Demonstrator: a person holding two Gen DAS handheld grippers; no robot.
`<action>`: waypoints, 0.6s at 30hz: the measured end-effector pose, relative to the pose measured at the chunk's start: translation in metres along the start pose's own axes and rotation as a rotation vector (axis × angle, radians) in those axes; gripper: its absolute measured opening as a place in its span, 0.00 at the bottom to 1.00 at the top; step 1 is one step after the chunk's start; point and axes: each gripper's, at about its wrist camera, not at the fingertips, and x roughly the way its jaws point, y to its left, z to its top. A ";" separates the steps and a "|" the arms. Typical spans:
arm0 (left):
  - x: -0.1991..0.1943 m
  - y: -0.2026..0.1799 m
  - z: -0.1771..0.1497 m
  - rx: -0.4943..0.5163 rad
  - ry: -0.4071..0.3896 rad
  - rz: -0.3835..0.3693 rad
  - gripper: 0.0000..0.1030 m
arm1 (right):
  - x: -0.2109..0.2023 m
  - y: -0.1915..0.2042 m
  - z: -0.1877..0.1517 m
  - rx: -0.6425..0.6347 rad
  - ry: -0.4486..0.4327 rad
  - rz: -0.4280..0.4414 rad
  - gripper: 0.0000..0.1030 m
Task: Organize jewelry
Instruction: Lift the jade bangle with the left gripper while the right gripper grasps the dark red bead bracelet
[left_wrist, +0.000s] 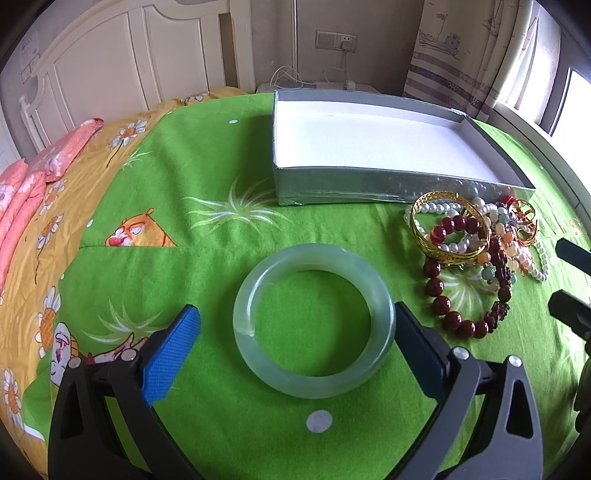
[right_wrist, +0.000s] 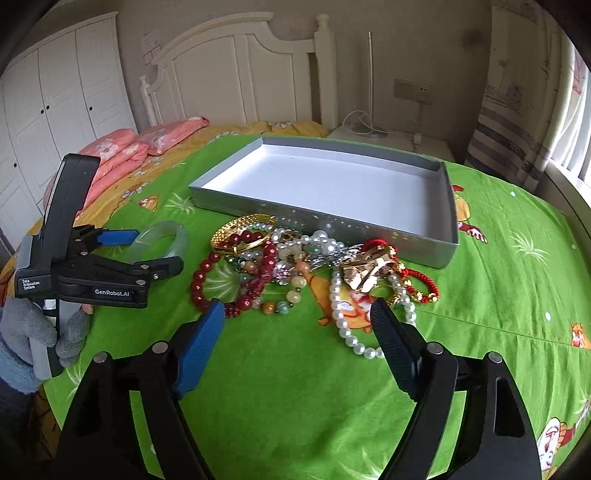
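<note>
Your left gripper (left_wrist: 295, 325) carried the only clear writing in sight: "GenRobot.AI" on its black body and a small label reading "Data Acquisition System", both legible from the right wrist camera. A grey-gloved hand (right_wrist: 40, 332) gripped its handle. Its fingers stood wide around the pale green jade bangle (left_wrist: 314, 321), which lay flat on the green cartoon-print bedspread (left_wrist: 207, 184); the blue pad (left_wrist: 173, 354) sat clear of the bangle's left side, while the black finger on the right was just beside or touching its rim, and you could not tell which.

Your right gripper (right_wrist: 297, 321) hung over the bedspread with its fingers fairly wide and nothing between them, just short of the jewelry pile (right_wrist: 306, 266). In that heap lay a dark red bead bracelet (right_wrist: 236, 277), a gold bangle (right_wrist: 240, 229), white pearl strands (right_wrist: 343, 321), a red cord bracelet (right_wrist: 424, 284) and a gold-coloured clasp piece (right_wrist: 365, 273), all tangled and touching.

Just behind the pile sat the silver box (right_wrist: 448, 218), its white floor bare. No print on the box could be read.
</note>
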 end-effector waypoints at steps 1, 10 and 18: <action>-0.001 0.000 0.000 0.002 -0.008 -0.006 0.91 | 0.004 0.007 0.002 -0.008 0.015 0.002 0.66; -0.017 0.007 -0.004 -0.042 -0.101 -0.024 0.76 | 0.029 0.013 0.009 0.090 0.055 0.062 0.34; -0.025 0.012 -0.006 -0.064 -0.138 -0.029 0.76 | 0.046 0.026 0.015 0.076 0.094 0.009 0.24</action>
